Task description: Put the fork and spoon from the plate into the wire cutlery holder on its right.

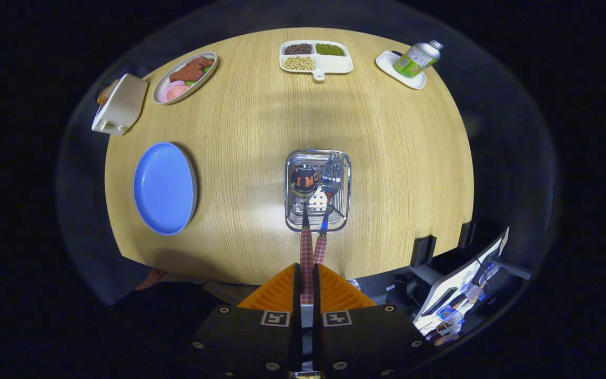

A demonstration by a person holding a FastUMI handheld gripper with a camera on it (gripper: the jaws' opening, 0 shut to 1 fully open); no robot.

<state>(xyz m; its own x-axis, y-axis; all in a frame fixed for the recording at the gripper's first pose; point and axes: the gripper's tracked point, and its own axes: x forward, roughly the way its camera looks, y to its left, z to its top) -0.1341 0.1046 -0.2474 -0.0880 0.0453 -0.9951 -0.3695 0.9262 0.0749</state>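
My gripper [307, 287] is shut on the red-checked handles of a spoon [304, 181] and a fork [331, 176], holding both together. Their metal heads hang straight down over the wire cutlery holder [290, 221], which stands on the round wooden table directly beyond my fingers. The spoon bowl and the fork tines lie within the outline of the holder's rim; how deep they reach I cannot tell. The blue plate [164, 188] lies bare on the table to the left of the holder.
At the table's far side stand an oval dish of food [184, 77], a divided tray of beans [316, 56] and a green can on a white saucer [416, 59]. A white box [120, 104] sits at the far left. Equipment [461, 284] stands off the table's near right edge.
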